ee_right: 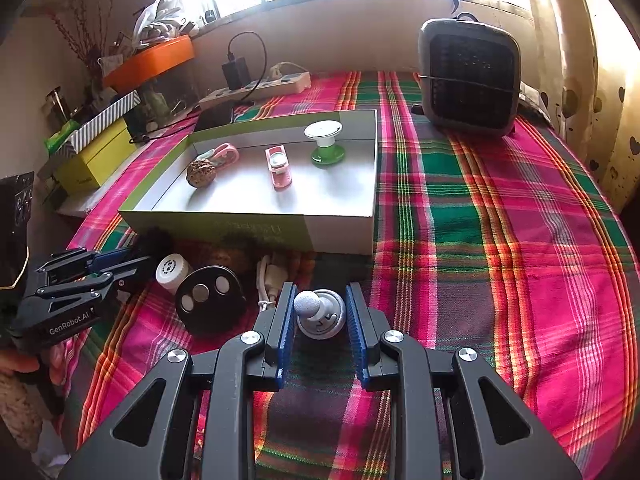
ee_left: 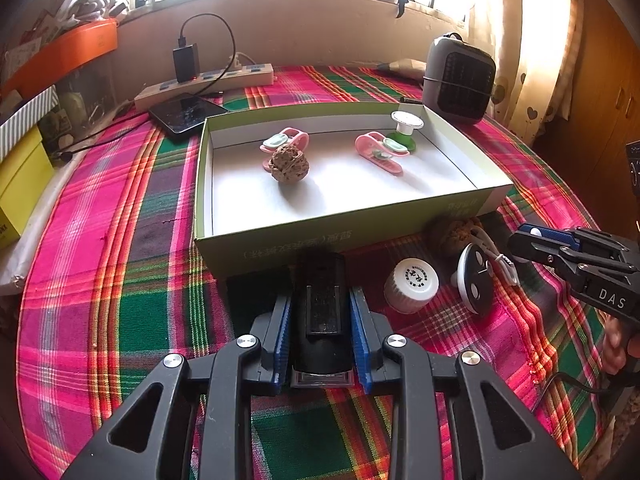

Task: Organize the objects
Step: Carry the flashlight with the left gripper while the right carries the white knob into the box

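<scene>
Through the left wrist view my left gripper (ee_left: 322, 322) is clamping a black device (ee_left: 323, 312) just before the green box (ee_left: 280, 236), while in the right wrist view my right gripper (ee_right: 320, 316) is sitting open around a white knob (ee_right: 320, 314) on the plaid cloth (ee_right: 500, 240).

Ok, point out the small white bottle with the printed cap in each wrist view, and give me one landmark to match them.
Left wrist view: the white bottle lies on the plaid cloth at lower right of centre, in front of the green box.
Right wrist view: the white bottle sits at left of centre, below the green box, beside the left gripper.
Shared landmark: the grey heater.
</scene>
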